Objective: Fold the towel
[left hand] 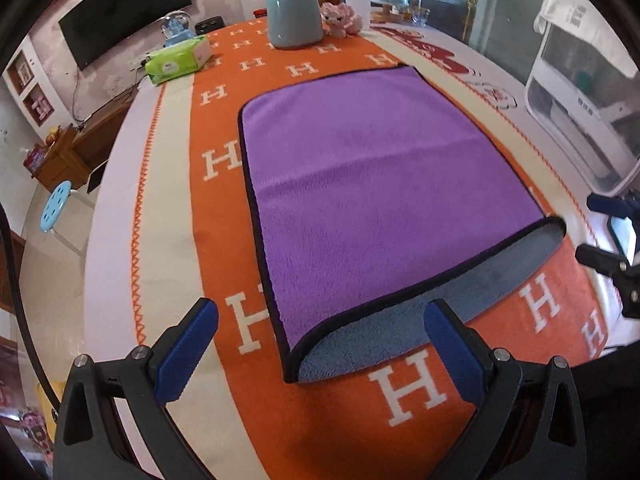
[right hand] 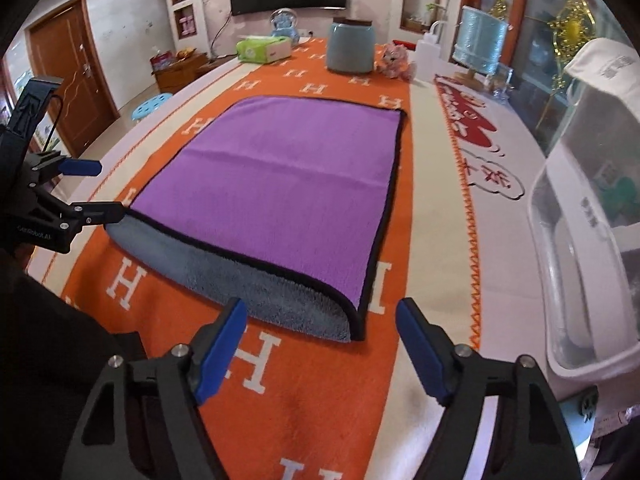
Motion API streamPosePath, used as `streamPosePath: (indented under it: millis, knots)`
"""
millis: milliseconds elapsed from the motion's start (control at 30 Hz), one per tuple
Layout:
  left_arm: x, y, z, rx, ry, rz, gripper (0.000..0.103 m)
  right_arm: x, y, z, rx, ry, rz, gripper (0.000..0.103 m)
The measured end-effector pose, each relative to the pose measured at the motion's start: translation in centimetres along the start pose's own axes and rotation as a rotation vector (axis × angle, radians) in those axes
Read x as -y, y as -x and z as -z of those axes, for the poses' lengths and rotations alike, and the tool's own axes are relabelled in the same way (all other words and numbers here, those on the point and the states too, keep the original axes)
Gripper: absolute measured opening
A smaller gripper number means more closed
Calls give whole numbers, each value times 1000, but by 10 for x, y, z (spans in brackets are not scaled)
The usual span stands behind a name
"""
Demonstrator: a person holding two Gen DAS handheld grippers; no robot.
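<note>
A purple towel with a black hem and grey underside lies folded on the orange table cloth; its grey lower layer sticks out along the near edge. It also shows in the right wrist view. My left gripper is open and empty, hovering just before the towel's near left corner. My right gripper is open and empty, just before the near right corner. The left gripper shows open at the left edge of the right wrist view; the right gripper shows at the right edge of the left wrist view.
A pale blue jar, a green tissue pack, a pink toy and a white bottle stand at the far end. A clear plastic box stands on the right side of the table.
</note>
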State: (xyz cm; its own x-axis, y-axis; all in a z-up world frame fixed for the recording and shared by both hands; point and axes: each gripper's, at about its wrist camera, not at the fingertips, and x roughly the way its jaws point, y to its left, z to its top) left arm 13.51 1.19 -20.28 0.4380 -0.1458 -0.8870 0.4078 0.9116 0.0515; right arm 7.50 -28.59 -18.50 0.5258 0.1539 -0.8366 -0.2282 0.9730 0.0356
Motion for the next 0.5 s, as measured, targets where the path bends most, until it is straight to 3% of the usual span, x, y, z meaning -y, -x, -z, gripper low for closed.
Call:
streamPosePath:
  millis: [200,500]
  knots:
    - [-5,-17,6,-25,-19,30,102,4,-19,6,-28,19,-15,66]
    - [-14,-29,7,-62,2,105,87,6,-37,9,-67,34,-57,57]
